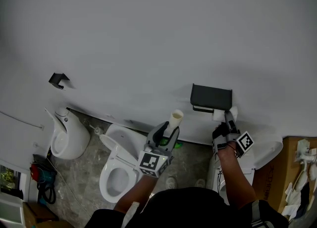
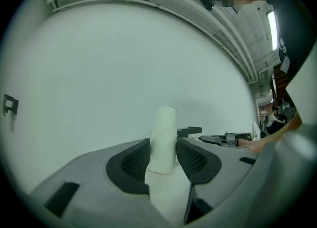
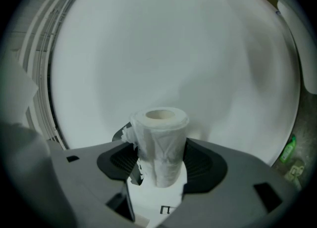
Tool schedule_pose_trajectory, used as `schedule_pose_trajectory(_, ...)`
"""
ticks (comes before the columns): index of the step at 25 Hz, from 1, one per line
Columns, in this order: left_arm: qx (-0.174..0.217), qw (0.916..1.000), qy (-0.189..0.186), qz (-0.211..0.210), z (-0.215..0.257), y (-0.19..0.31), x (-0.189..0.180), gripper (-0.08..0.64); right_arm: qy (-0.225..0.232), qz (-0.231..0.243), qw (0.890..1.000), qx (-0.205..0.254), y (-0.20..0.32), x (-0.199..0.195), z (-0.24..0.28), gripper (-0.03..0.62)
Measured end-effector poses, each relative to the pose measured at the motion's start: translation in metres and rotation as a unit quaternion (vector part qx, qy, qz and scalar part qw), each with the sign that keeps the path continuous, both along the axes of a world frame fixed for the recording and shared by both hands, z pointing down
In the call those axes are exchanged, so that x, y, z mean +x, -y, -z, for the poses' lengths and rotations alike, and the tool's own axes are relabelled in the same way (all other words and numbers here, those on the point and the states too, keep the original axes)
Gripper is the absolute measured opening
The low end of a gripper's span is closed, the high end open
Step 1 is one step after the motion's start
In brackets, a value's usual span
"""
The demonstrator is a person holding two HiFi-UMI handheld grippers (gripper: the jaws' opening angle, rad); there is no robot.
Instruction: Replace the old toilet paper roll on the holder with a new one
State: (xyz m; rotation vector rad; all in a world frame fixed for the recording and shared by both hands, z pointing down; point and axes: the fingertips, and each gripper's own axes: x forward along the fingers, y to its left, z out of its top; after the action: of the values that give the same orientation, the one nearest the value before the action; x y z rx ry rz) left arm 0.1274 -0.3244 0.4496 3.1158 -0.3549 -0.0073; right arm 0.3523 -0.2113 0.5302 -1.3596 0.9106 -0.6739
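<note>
My left gripper (image 1: 167, 133) is shut on an empty cardboard tube (image 1: 176, 118), which stands upright out of the jaws in front of the white wall. In the left gripper view the tube (image 2: 164, 135) is pressed between both pads of the left gripper (image 2: 163, 157). The black paper holder (image 1: 211, 97) hangs on the wall to the right; its edge (image 2: 190, 131) also shows in that view. My right gripper (image 1: 226, 121) is just under the holder, shut on a white toilet paper roll (image 1: 218, 115). In the right gripper view the roll (image 3: 159, 140) stands upright between the jaws of the right gripper (image 3: 159, 165).
A white toilet (image 1: 119, 170) stands below the left gripper. Another white floor fixture (image 1: 67, 135) is at the left. A black hook (image 1: 58, 79) sits on the wall. A green bottle (image 1: 171, 144) lies by the wall base. A cardboard box (image 1: 292, 172) is at the right.
</note>
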Motion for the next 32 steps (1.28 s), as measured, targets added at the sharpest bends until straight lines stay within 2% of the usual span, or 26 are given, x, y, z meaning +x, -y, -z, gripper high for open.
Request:
schedule_pose_trajectory(5, 0.002, 1.0, -0.006, 0.007, 0.003, 0.004, -0.005, 0.164, 0.003, 0.015, 1.0, 0.0, 0.017, -0.014, -0.002, 0.265)
schedule_pose_trajectory(8, -0.007, 0.9999, -0.003, 0.009, -0.003, 0.005, -0.01, 0.164, 0.002, 0.024, 1.0, -0.002, 0.029, -0.022, -0.004, 0.265)
schedule_pose_trajectory(17, 0.002, 0.9997, 0.004, 0.023, -0.004, 0.006, -0.025, 0.164, -0.005, 0.048, 0.999, 0.003, 0.05, -0.038, 0.0, 0.265)
schedule_pose_trajectory(29, -0.001, 0.9995, 0.006, 0.03, -0.005, 0.013, -0.037, 0.164, -0.013, 0.037, 0.999, -0.002, 0.058, -0.045, -0.008, 0.258)
schedule_pose_trajectory(32, -0.002, 0.9996, 0.004, 0.027, -0.004, 0.012, -0.036, 0.164, -0.018, 0.038, 0.999, -0.015, 0.057, -0.046, -0.011, 0.29)
